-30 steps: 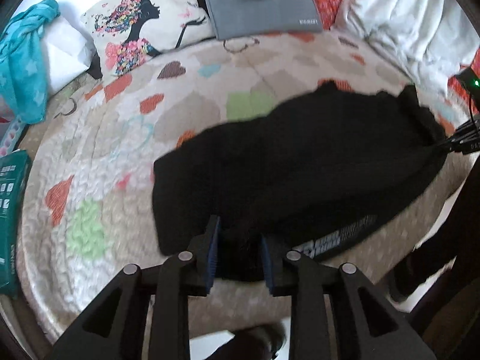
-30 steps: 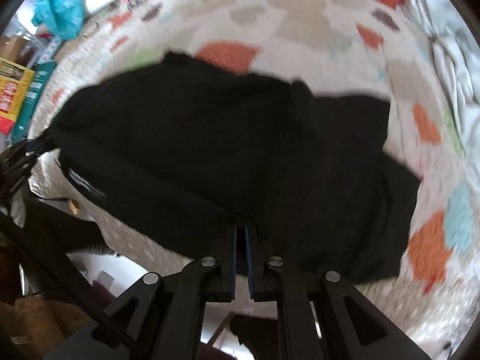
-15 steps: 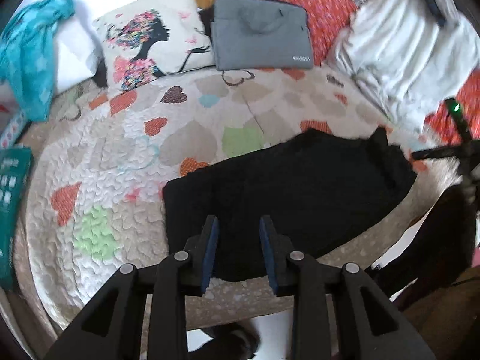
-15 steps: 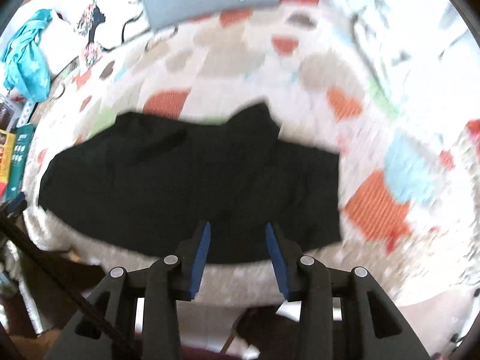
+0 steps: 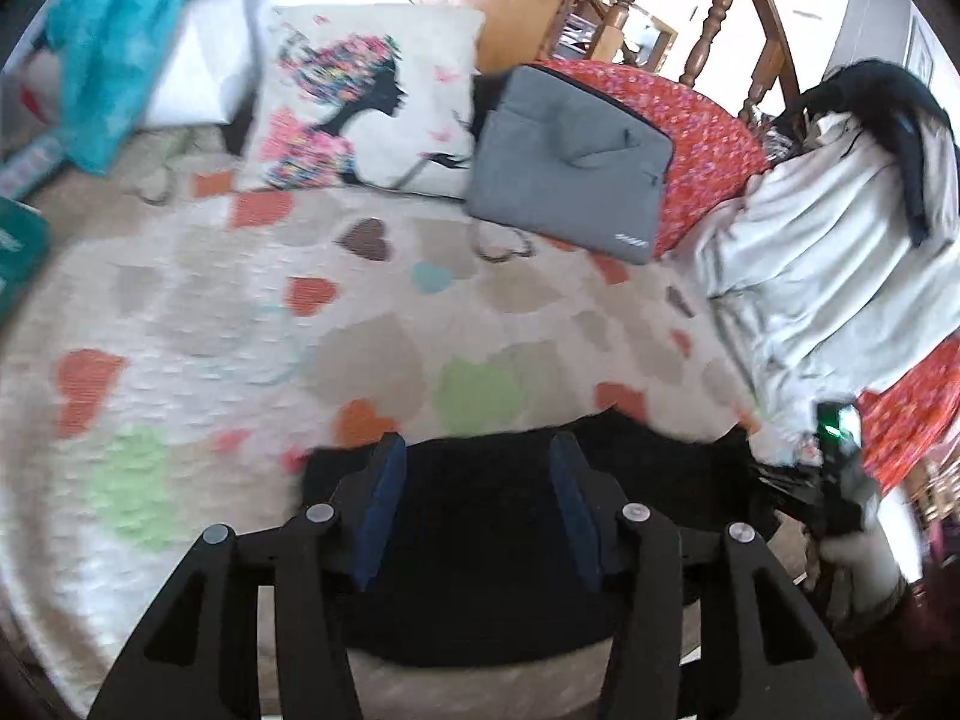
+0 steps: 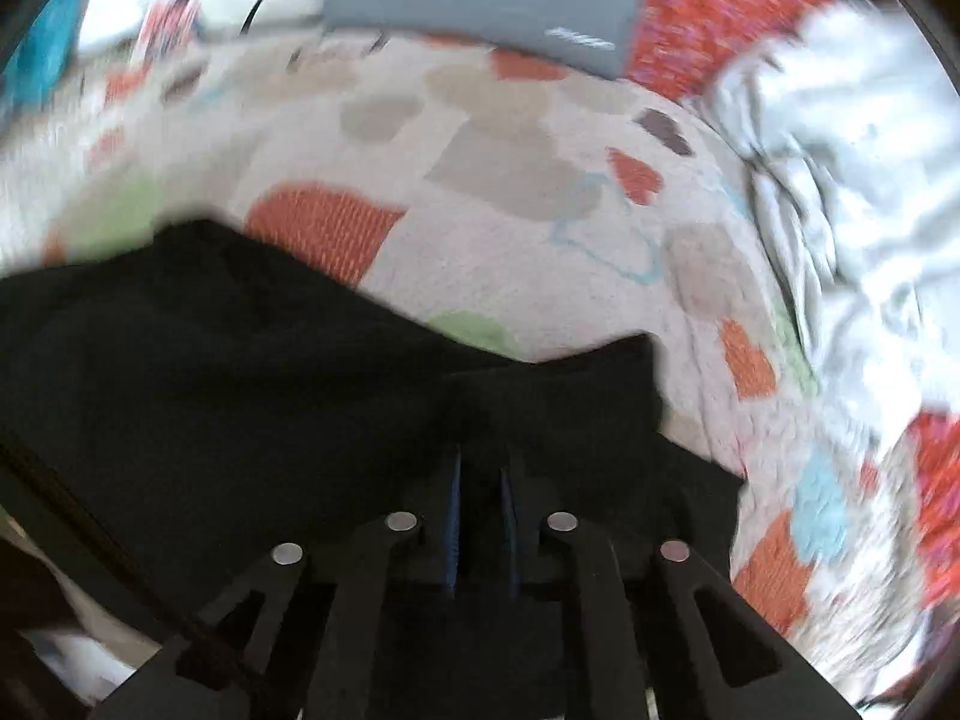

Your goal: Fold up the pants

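The black pants (image 5: 480,540) lie folded on the heart-patterned quilt (image 5: 240,324) at the bed's near edge. My left gripper (image 5: 477,468) is open, its blue-padded fingers wide apart over the pants and holding nothing. In the right wrist view the pants (image 6: 240,390) fill the lower left. My right gripper (image 6: 480,474) has its fingers nearly together, low over the pants' right part; the view is blurred and I cannot tell if cloth is between them.
A grey laptop bag (image 5: 570,156) and a printed pillow (image 5: 366,102) lie at the far side. A white garment pile (image 5: 840,252) is at the right, a teal cloth (image 5: 120,30) at far left. The bed's edge is just below the pants.
Both grippers let go of the pants and opened. The left then drew back with fingers wider apart. The right came back down over the pants and its fingers narrowed.
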Tool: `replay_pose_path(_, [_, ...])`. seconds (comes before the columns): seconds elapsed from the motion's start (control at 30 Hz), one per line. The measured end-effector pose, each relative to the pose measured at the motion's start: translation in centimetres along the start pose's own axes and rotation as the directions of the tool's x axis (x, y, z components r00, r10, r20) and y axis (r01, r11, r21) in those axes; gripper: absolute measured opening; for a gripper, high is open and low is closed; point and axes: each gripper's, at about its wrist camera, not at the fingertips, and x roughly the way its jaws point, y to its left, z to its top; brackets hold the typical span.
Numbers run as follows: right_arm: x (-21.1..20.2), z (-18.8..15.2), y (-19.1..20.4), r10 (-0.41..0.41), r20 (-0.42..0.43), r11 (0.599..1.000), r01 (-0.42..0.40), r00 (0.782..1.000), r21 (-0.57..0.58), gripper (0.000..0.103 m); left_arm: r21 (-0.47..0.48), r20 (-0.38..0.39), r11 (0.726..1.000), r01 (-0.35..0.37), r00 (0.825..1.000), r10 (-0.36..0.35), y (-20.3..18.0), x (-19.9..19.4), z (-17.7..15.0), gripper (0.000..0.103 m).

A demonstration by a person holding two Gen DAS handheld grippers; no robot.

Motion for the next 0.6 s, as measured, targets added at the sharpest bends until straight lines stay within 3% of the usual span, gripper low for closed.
replay_pose_path(0.13, [-2.0, -1.7, -6.4, -0.047, -0.027, 0.981, 0.051, 0.999, 0.187, 0.014, -0.050, -0.022, 0.998, 0.046, 0.999, -0.047, -0.3, 4.0, -0.4, 0.049])
replay_pose_path(0.2, [-0.8, -2.9, -9.3, -0.099, -0.111, 0.962, 0.124, 0.989, 0.245, 0.030, -0.104, -0.055, 0.990, 0.096, 0.993, -0.102, 0.7, 5.7, -1.5, 0.049])
replay_pose_path(0.3, [0.0, -4.3, -11.9, -0.214, -0.199, 0.924, 0.264, 0.956, 0.278, 0.035, -0.140, -0.102, 0.987, 0.084, 0.990, -0.098, 2.0, 7.3, -3.0, 0.049])
replay_pose_path(0.4, [-1.0, -4.8, -13.3, -0.243, -0.184, 0.893, 0.294, 0.952, 0.340, 0.036, -0.156, -0.133, 0.985, 0.071, 0.987, -0.092, 2.6, 8.2, -3.8, 0.049])
replay_pose_path(0.5, [-2.7, -3.8, -12.5, -0.204, -0.071, 0.912, 0.216, 0.976, 0.350, 0.039, -0.162, -0.137, 0.984, 0.078, 0.985, -0.101, 2.6, 8.7, -4.3, 0.049])
replay_pose_path(0.53, [-2.6, -3.4, -12.2, -0.177, -0.071, 0.923, 0.190, 0.982, 0.333, 0.047, -0.162, -0.137, 0.984, 0.076, 0.986, -0.099, 2.6, 8.8, -4.3, 0.049])
replay_pose_path(0.6, [-1.6, -2.9, -11.3, -0.124, -0.081, 0.937, 0.144, 0.989, 0.317, 0.052, -0.151, -0.132, 0.985, 0.082, 0.986, -0.102, 2.2, 8.9, -4.4, 0.049])
